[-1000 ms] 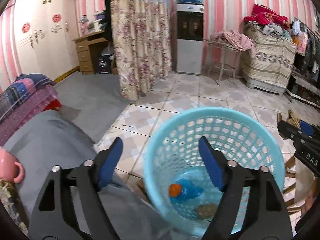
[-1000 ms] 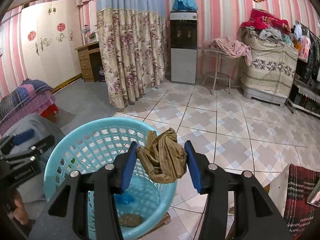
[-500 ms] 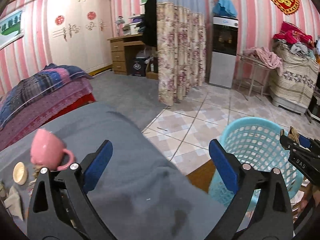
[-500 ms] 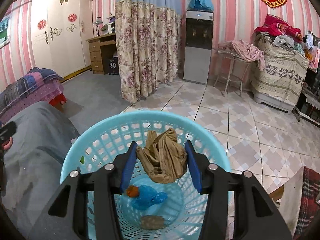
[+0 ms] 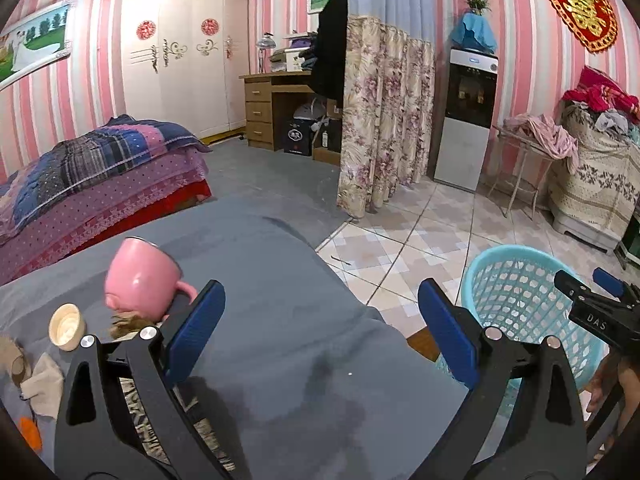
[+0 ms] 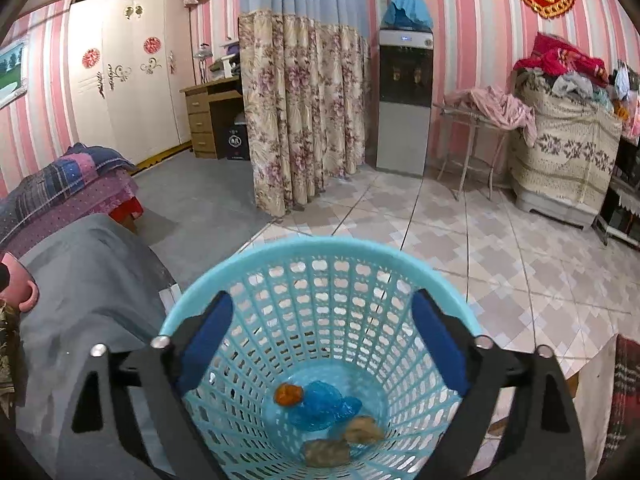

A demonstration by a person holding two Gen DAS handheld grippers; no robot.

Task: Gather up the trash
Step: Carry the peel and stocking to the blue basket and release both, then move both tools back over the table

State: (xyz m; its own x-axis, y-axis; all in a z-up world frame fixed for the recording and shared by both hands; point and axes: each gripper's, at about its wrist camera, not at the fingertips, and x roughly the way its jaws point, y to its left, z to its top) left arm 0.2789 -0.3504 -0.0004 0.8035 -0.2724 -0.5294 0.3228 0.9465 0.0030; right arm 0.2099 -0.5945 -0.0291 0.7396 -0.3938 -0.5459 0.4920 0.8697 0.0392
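My right gripper (image 6: 322, 300) hangs over the light blue mesh basket (image 6: 320, 246). Its jaws are opening and nothing is between them. On the basket floor lie a blue plastic wad (image 6: 320, 402), an orange scrap (image 6: 288, 394) and two brown crumpled wads (image 6: 360, 430). My left gripper (image 5: 322, 292) stands open and empty over the grey-covered table (image 5: 280, 264). To its left lie a brown wad (image 5: 128, 322), a crumpled beige paper (image 5: 42, 384) and an orange scrap (image 5: 30, 434). In the left wrist view the basket (image 5: 516, 280) stands at the right, off the table's edge.
A pink cup (image 5: 140, 280) and a small round wooden lid (image 5: 68, 326) stand on the table near the trash. A printed sheet (image 5: 136, 400) lies under my left finger. A bed (image 5: 100, 176) is behind the table; a floral curtain (image 5: 384, 120) hangs beyond the tiled floor.
The right gripper opened and dropped the brown crumpled wad, which now lies in the basket. The left gripper swung left from over the basket to over the table.
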